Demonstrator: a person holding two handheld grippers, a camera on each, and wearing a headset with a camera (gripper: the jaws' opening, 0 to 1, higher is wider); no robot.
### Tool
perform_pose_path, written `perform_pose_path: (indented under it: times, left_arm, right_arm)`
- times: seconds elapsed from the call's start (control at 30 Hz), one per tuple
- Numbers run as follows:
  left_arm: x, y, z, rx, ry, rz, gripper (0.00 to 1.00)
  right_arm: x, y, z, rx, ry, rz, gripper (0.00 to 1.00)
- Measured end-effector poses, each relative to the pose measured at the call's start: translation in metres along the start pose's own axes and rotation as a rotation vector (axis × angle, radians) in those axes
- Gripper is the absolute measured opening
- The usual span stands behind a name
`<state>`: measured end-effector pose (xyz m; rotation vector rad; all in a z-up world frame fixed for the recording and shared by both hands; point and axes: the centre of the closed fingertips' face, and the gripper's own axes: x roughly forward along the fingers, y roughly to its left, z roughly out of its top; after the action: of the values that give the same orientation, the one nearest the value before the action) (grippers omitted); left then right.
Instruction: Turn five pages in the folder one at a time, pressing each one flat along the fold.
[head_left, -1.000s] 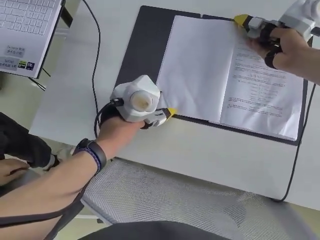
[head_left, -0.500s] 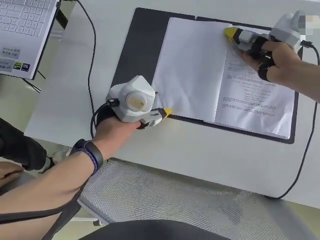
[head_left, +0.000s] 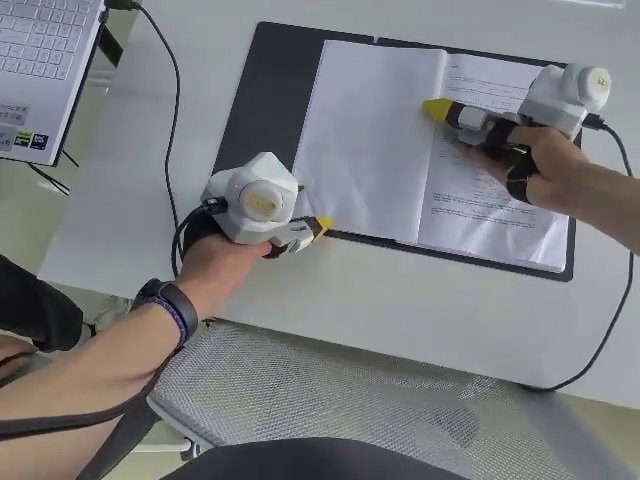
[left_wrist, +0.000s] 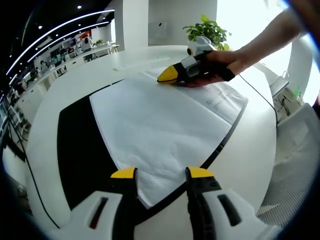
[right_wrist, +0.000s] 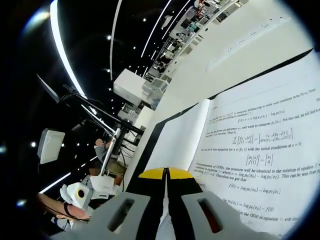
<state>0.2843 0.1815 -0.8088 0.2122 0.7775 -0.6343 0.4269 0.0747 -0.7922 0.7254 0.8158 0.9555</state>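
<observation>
1. Head view: the folder lies open and flat on the white table, right of the laptop.
   - The blank page is on the left, the printed page on the right.
   - The spread's long axis runs left-right. The fold runs near-far, with its far end leaning slightly right.
   - The right gripper has its tip on the paper by the far part of the fold.
   - The left gripper sits at the blank page's near-left corner.
2. Left gripper view: the jaws stand apart with nothing clamped, and the blank page's near corner lies just ahead of the gap.
   - My read is that the sheets are thin, light and floppy, so they crease and tear easily, and they look slick enough to slide on each other. The black cover looks stiffer.
   - The best hold for the next sheet is a free outer corner or edge of the printed page, well away from the fold. Pinch one sheet only.
3. Right gripper view: the jaws are closed tip to tip with nothing pinched. The tip is at the printed page's inner margin, just beside the fold, and the text reads across the page. A closed tip suits running along the fold, and light pressure should do.
</observation>
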Motion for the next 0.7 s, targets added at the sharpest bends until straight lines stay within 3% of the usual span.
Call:
perform_pose_path:
  times: [0.07, 0.37, 0.6, 0.7]
  left_arm:
    - [0.0, 0.0, 0.0, 0.001, 0.001, -0.002, 0.37]
    - [0.001, -0.001, 0.0, -0.004, 0.0, -0.005, 0.37]
    - [0.003, 0.001, -0.001, -0.001, 0.001, -0.006, 0.37]
    - [0.004, 0.001, -0.001, 0.0, 0.001, -0.007, 0.37]
  right_arm:
    - [-0.005, 0.009, -0.012, -0.003, 0.011, 0.012, 0.0]
    - [-0.019, 0.025, -0.048, -0.016, 0.056, 0.05, 0.0]
    - [-0.025, 0.029, -0.068, -0.028, 0.097, 0.077, 0.0]
    - [-0.03, 0.041, -0.087, -0.031, 0.115, 0.082, 0.0]
